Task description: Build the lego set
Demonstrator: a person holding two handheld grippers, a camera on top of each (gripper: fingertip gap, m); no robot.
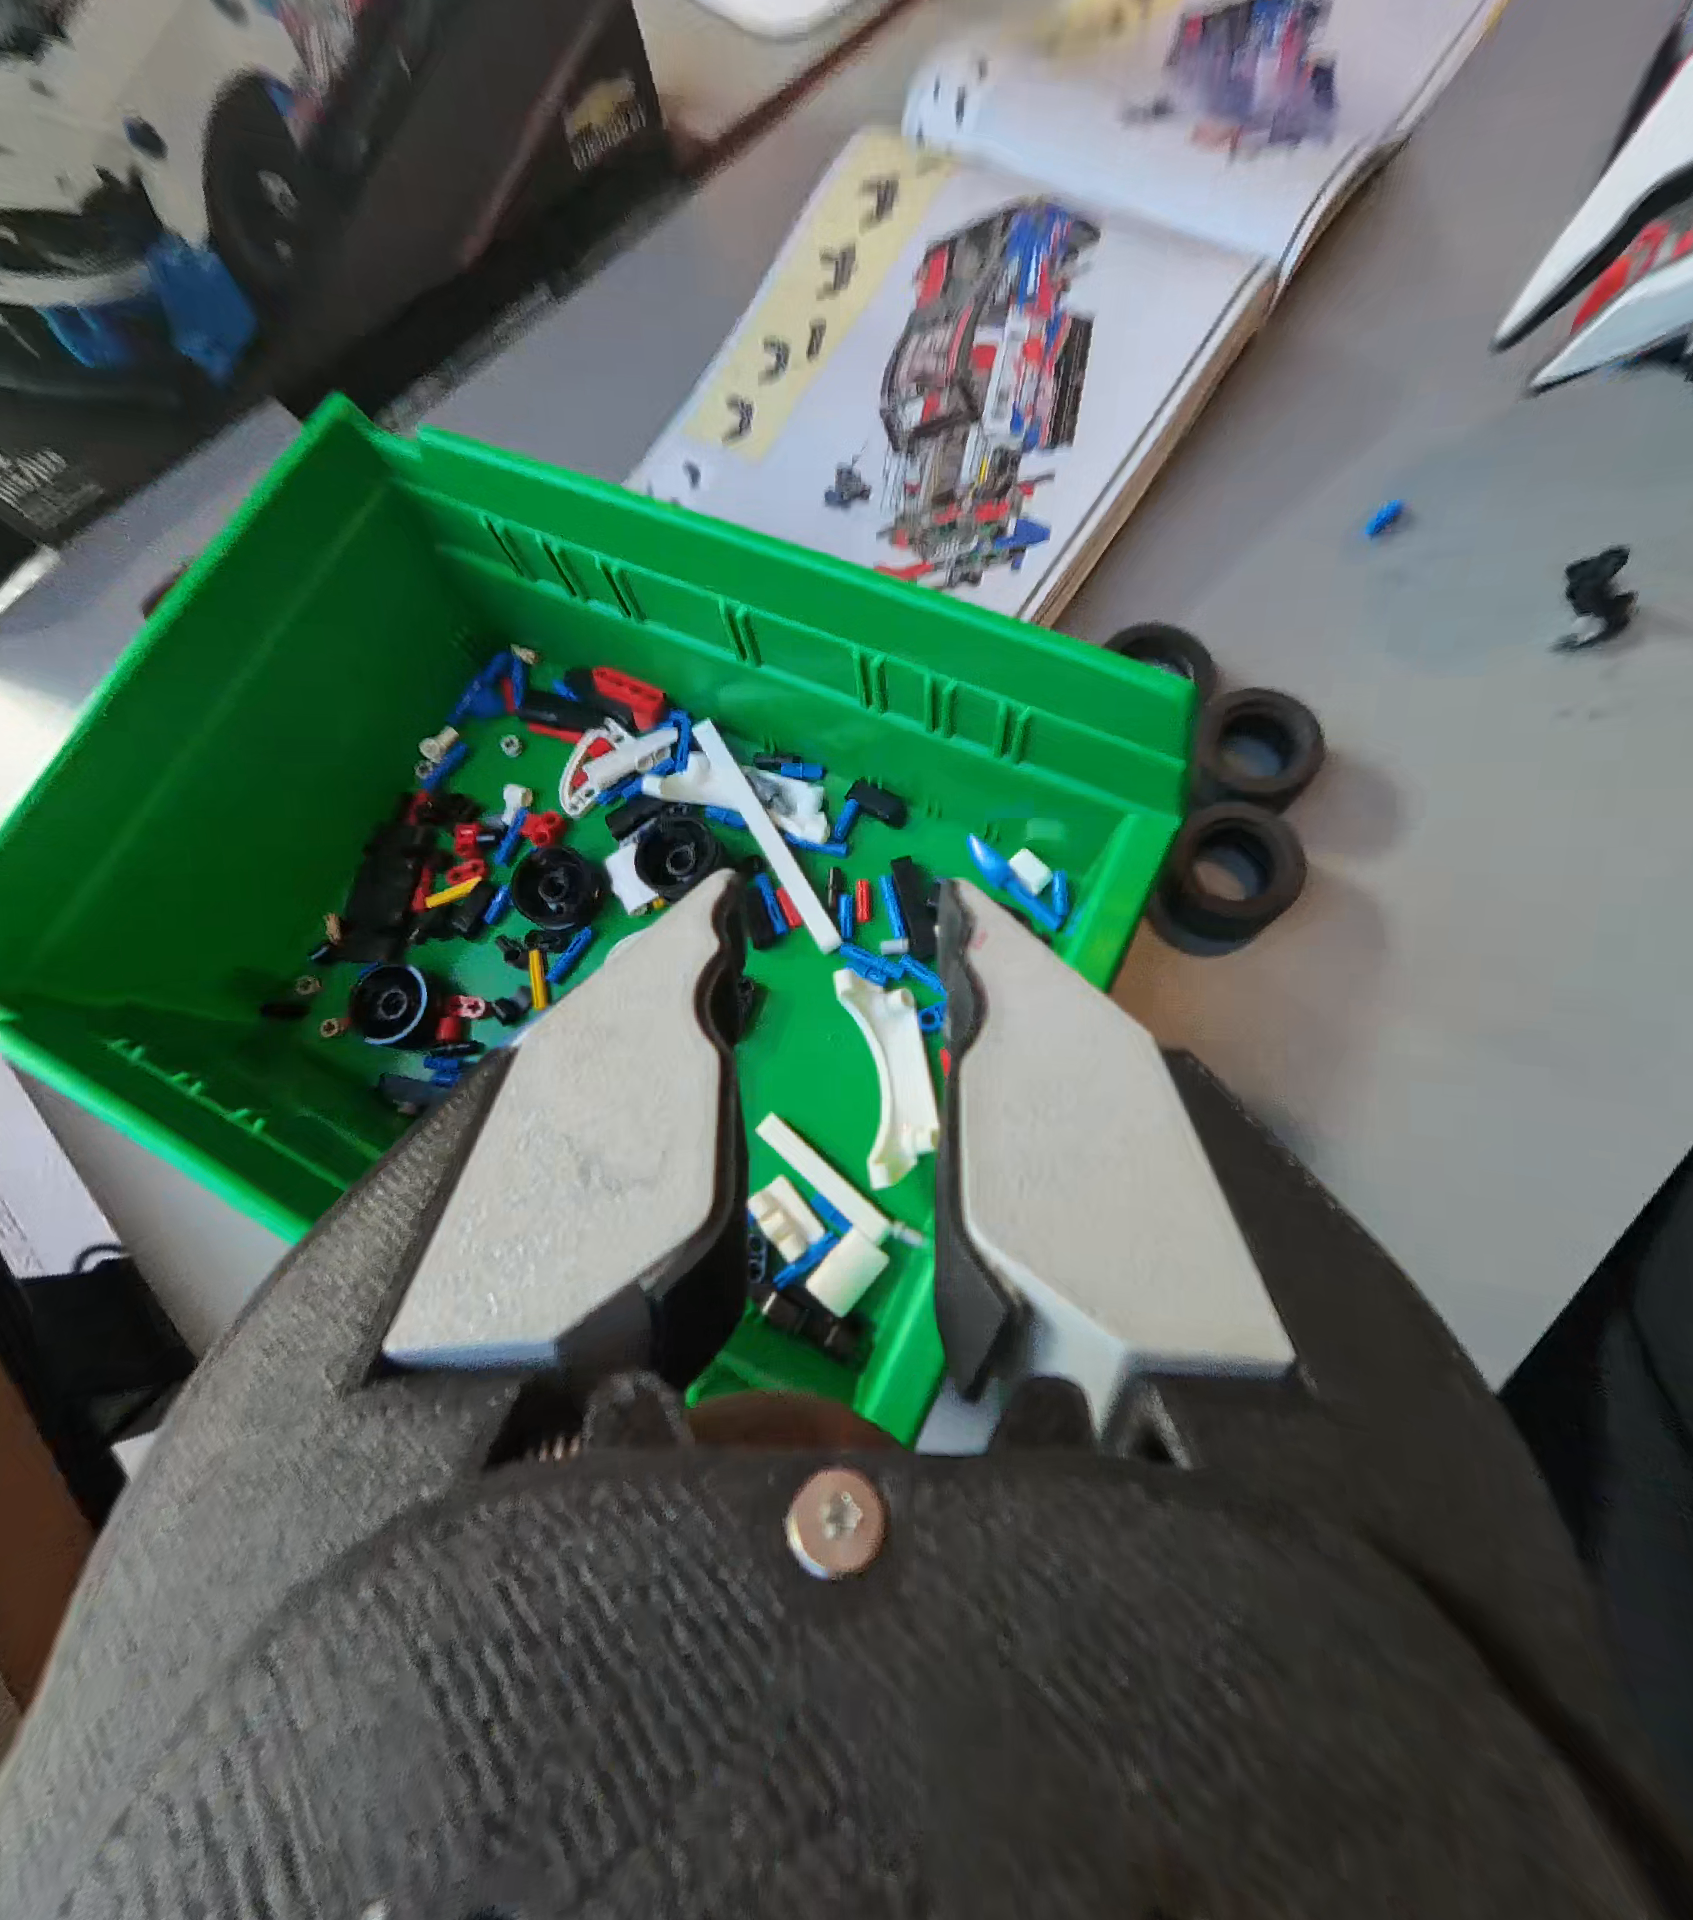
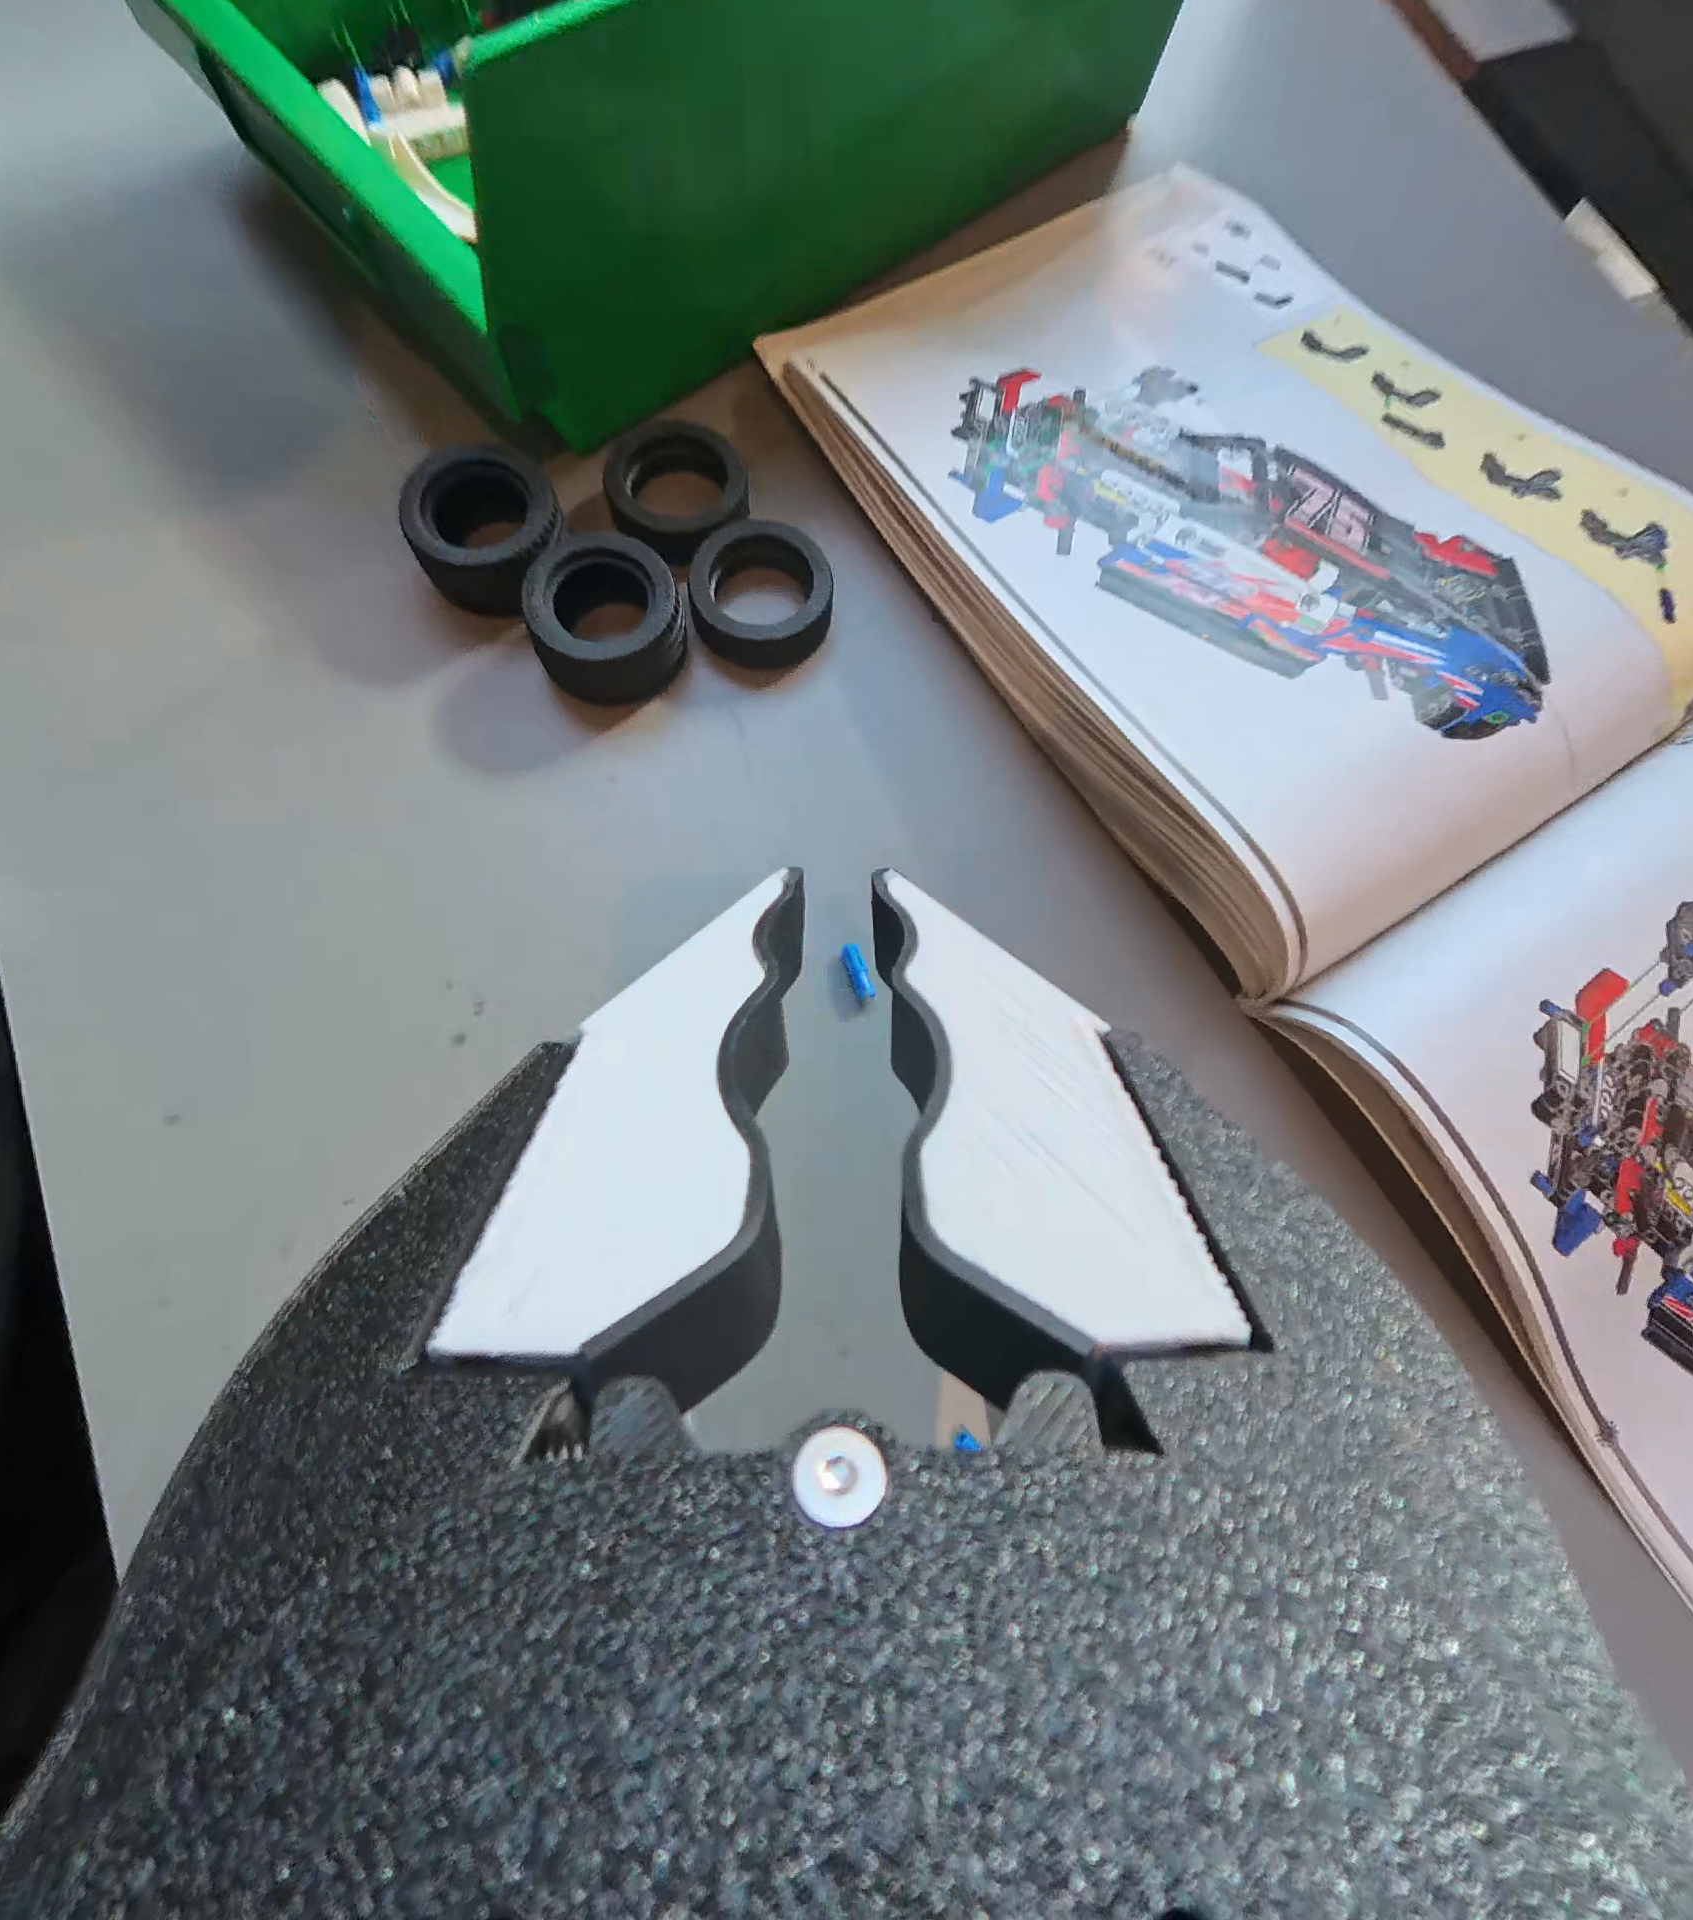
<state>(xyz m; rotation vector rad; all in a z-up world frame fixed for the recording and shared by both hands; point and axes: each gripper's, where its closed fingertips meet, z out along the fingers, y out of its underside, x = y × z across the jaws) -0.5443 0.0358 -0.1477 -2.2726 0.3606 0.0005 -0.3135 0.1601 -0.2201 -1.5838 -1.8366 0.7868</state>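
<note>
grey table (image 2: 250, 831); open instruction book (image 2: 1185, 582) right of frame; green bin (image 1: 229, 748) of loose lego pieces (image 1: 613, 883) mid-frame, left gripper (image 1: 837, 904) spread apart, empty, over it. four black tyres (image 2: 613, 561) beside. right gripper (image 2: 837, 883) parted around a blue pin (image 2: 854, 971), not gripping.

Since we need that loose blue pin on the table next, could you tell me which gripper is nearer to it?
Right. The right gripper is open with the blue pin lying between its fingers; the left gripper is over the green bin.
</note>
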